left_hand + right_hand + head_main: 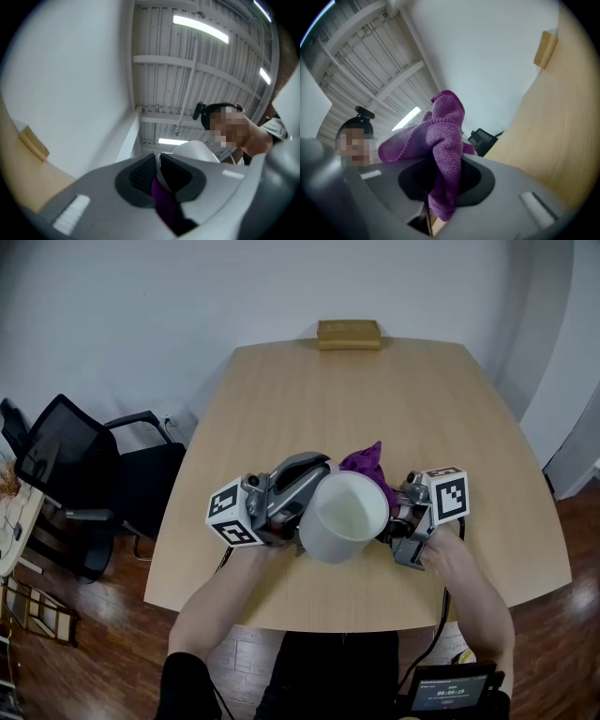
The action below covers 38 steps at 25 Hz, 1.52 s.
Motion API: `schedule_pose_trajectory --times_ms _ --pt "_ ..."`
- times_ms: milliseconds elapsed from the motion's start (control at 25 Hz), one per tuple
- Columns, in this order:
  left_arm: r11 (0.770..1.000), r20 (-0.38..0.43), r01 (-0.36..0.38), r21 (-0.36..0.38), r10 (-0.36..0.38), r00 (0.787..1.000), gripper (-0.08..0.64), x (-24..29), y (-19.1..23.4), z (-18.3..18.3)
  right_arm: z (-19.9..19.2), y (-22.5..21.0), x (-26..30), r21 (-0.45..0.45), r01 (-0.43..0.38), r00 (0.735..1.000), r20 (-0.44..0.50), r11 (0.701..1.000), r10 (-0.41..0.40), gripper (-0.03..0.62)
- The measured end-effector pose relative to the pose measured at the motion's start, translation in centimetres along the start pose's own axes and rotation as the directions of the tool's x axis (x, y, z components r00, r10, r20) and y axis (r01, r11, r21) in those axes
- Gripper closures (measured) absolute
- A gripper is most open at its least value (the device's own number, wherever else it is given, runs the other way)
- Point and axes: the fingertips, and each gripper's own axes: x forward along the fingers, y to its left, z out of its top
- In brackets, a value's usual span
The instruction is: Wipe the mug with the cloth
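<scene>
A white mug point(342, 514) is held above the table, its open mouth tipped up toward the head camera. My left gripper point(307, 479) comes in from the left and is shut on the mug's wall; in the left gripper view the thin white wall point(159, 164) sits pinched between the pads, with the mug body point(197, 150) beyond. My right gripper point(398, 514) is at the mug's right side, shut on a purple cloth point(367, 463) that bunches behind the mug. The cloth point(445, 140) fills the right gripper's jaws point(443, 180). A bit of purple cloth point(161, 199) shows below the left pads.
The light wooden table point(375, 390) has a tan block point(349, 334) at its far edge. A black office chair point(84, 474) stands left of the table. A small screen device point(450, 692) sits at the person's waist.
</scene>
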Motion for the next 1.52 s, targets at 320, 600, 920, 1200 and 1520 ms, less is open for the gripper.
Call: schedule_pose_trajectory --times_ms 320,600,920,1200,1520 --pt "0.934 -0.015 -0.356 -0.036 0.356 0.935 0.499 -4.4 7.2 -0.5 2.3 -4.1 -4.5 0.013 0.325 0.941 0.096 0.946 -0.324 0.517" --pt "0.788 -0.128 -0.581 0.206 0.61 0.782 0.494 -6.6 10.4 -2.0 3.6 -7.9 -8.0 0.178 0.416 0.865 0.223 0.892 -0.449 0.52" --pt "0.767 -0.308 -0.459 0.449 0.615 0.726 0.491 -7.1 11.2 -4.9 3.6 -10.4 -10.2 0.263 0.452 0.819 0.256 0.852 -0.513 0.522" --pt "0.794 -0.475 -0.367 0.485 0.591 0.651 0.489 -8.0 11.4 -7.2 4.0 -10.9 -10.7 0.292 0.439 0.812 0.276 0.849 -0.515 0.52" --pt "0.878 -0.67 -0.223 0.425 0.47 0.575 0.488 -9.1 9.7 -8.2 3.7 -10.6 -10.0 0.276 0.436 0.825 0.258 0.856 -0.503 0.52"
